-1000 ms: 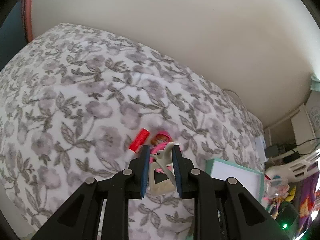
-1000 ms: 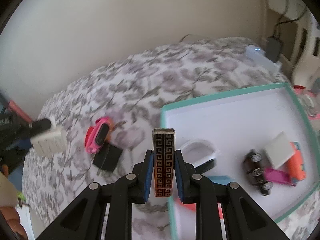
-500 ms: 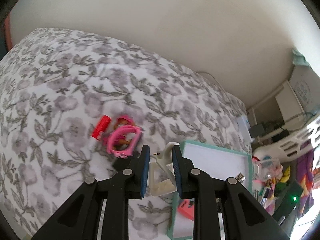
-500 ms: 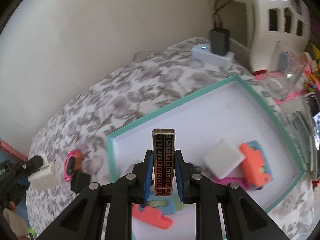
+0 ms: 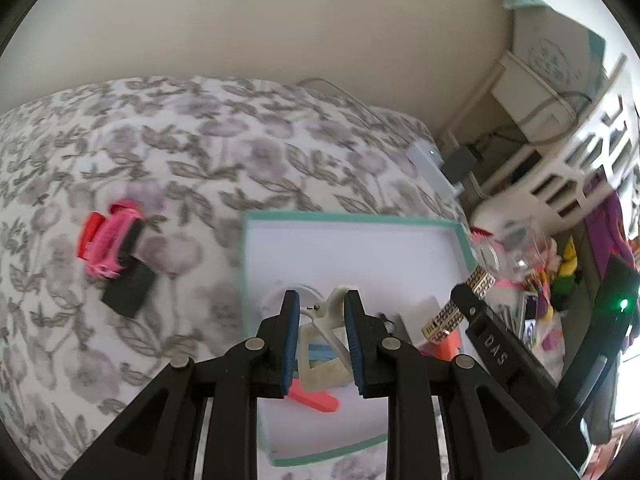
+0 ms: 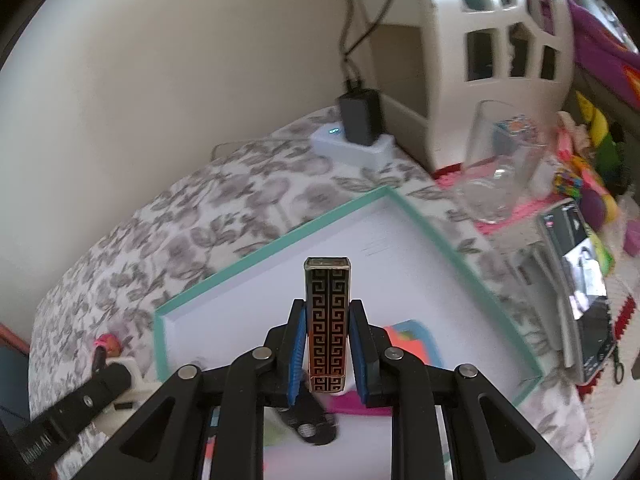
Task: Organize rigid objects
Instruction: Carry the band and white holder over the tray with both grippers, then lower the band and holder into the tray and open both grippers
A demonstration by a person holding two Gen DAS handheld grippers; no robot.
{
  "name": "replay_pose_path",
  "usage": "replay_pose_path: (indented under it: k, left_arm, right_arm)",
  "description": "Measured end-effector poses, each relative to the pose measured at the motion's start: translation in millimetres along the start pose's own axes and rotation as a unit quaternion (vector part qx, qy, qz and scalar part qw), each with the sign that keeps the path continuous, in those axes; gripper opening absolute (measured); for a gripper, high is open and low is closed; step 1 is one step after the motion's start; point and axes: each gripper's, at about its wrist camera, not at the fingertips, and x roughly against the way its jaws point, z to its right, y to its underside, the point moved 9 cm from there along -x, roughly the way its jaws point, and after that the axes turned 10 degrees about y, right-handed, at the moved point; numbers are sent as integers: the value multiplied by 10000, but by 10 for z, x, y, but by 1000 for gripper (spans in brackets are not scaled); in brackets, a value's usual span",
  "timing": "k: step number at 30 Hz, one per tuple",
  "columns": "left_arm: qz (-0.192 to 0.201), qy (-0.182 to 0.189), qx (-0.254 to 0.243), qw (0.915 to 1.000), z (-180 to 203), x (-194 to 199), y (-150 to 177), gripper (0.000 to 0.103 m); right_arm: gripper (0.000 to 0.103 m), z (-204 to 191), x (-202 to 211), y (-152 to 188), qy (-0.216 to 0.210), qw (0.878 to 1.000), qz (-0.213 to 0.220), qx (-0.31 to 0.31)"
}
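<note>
My left gripper (image 5: pixel 322 340) is shut on a cream plastic clip-like piece (image 5: pixel 322 354) and holds it above the near left part of the white tray with a teal rim (image 5: pixel 340 216). My right gripper (image 6: pixel 327 350) is shut on a black and gold patterned lighter (image 6: pixel 328 312), upright above the same tray (image 6: pixel 280 240); it shows in the left wrist view (image 5: pixel 456 312) too. Several small toys lie in the tray under both grippers, partly hidden. A pink toy car (image 5: pixel 114 240), a red tube (image 5: pixel 89 232) and a black block (image 5: pixel 129 294) lie on the floral sheet left of the tray.
The floral bed sheet (image 5: pixel 200 152) meets a beige wall. A white power strip with a black adapter (image 6: pixel 356 132) sits at the bed's far corner. A clear glass (image 6: pixel 500 168), a white basket (image 6: pixel 500 40), a phone (image 6: pixel 580 292) and colourful clutter stand right of the tray.
Both grippers have swung right with their loads, from over the sheet to over the tray. The pink car and red tube now lie off to the left.
</note>
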Motion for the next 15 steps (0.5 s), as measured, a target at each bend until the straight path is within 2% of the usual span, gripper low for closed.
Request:
replay_pose_path:
  k: [4, 8, 15]
  left_arm:
    - [-95, 58, -76, 9999, 104, -118, 89, 24]
    - [-164, 85, -8, 9998, 112, -210, 127, 24]
    - [-352, -67, -77, 9993, 113, -354, 221, 24]
  right_arm:
    - [22, 244, -45, -33, 172, 9996, -20, -226]
    - [22, 426, -109, -24, 494, 9987, -13, -159]
    - [22, 429, -142, -15, 456, 9989, -29, -67]
